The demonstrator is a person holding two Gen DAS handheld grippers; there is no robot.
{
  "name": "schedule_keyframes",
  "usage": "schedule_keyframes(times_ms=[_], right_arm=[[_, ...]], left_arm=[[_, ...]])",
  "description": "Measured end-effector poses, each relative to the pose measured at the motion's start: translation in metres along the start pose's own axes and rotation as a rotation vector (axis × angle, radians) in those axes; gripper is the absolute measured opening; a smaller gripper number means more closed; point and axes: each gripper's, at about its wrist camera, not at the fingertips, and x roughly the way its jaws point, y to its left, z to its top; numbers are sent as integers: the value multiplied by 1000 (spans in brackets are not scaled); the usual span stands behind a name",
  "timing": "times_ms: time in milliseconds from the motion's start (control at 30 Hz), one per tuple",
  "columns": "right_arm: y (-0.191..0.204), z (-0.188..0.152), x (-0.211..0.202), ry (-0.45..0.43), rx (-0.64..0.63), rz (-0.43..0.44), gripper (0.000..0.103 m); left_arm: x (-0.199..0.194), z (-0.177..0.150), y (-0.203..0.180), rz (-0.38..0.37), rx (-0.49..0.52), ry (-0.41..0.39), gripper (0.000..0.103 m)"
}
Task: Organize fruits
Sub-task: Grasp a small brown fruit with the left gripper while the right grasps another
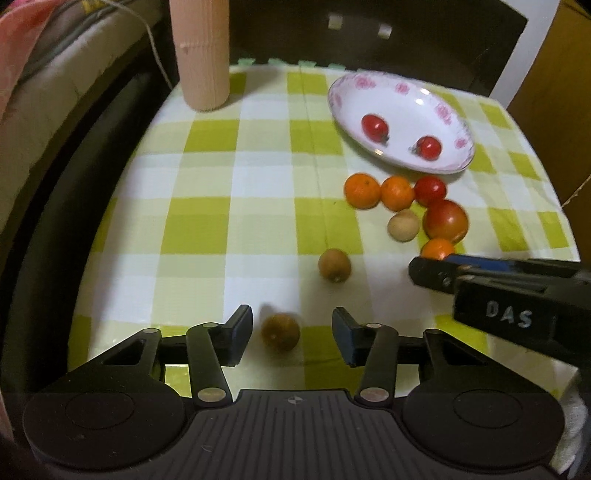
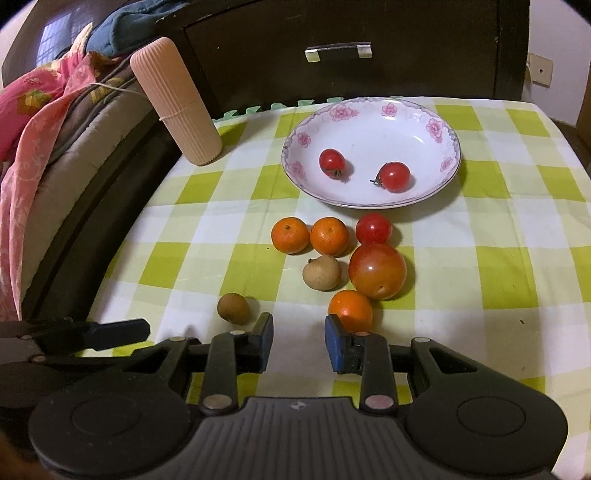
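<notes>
Left gripper point(image 1: 291, 338) hangs low over the checked tablecloth point(image 1: 221, 206) with its jaws partly apart; a small brown fruit point(image 1: 280, 331) lies between the pads, nearer the left one, touching neither. Right gripper point(image 2: 299, 345) has its jaws narrowly apart and holds nothing; the nearest orange point(image 2: 350, 309) sits just ahead of its right finger, and whether it touches the blue pad I cannot tell.

Taking the flowered plate point(image 2: 436, 129) as landmark: a ribbed beige cylinder point(image 2: 177, 103) stands well to its left at the cloth's far edge, with bedding point(image 2: 33, 122) heaped beyond that and a dark drawer front point(image 2: 332, 33) behind the plate. Inside the plate lie 2 cherry tomatoes point(image 2: 332, 162). Just in front of the plate is a cluster: 1 large tomato point(image 2: 377, 271), 2 more oranges point(image 2: 290, 235) side by side, a third cherry tomato point(image 2: 373, 228) touching the large one, and a pale brown fruit point(image 2: 321, 272). A second brown fruit point(image 1: 334, 265) lies apart, nearer the grippers. Nothing stands between the left jaws and their fruit.

White letters "DAS" point(image 1: 509, 315) show on the right gripper's body.
</notes>
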Motion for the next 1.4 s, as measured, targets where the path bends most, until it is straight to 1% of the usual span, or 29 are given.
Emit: schedule_keyframes(times_ms=[200, 300, 400, 533, 567, 633, 733, 867, 1067, 1233, 1333, 1400], right_arm=[[2, 2, 1, 2, -6, 9, 30], [5, 2, 3, 10, -14, 16, 31], [10, 1, 5, 15, -25, 21, 31], [14, 4, 9, 19, -32, 22, 32], [15, 5, 9, 19, -33, 23, 32], [16, 7, 10, 19, -33, 26, 33], [18, 9, 11, 19, -34, 26, 36], [23, 14, 16, 25, -41, 26, 36], [28, 19, 28, 48, -29, 49, 37], [34, 18, 42, 74, -42, 51, 37], [35, 16, 50, 89, -45, 71, 41], [36, 17, 54, 92, -37, 84, 41]], left_arm=[[11, -1, 1, 15, -14, 41, 52], [18, 0, 4, 14, -45, 67, 47], [17, 1, 4, 19, -45, 58, 46], [19, 2, 5, 27, -46, 53, 39], [19, 2, 4, 27, -44, 53, 36], [18, 1, 4, 19, -35, 56, 33], [15, -2, 3, 23, -23, 51, 33], [10, -1, 10, 9, -53, 50, 32], [9, -7, 11, -3, -56, 72, 33], [10, -9, 12, -5, -62, 85, 33], [10, -10, 12, -4, -65, 87, 33], [11, -11, 13, -3, -68, 89, 33]])
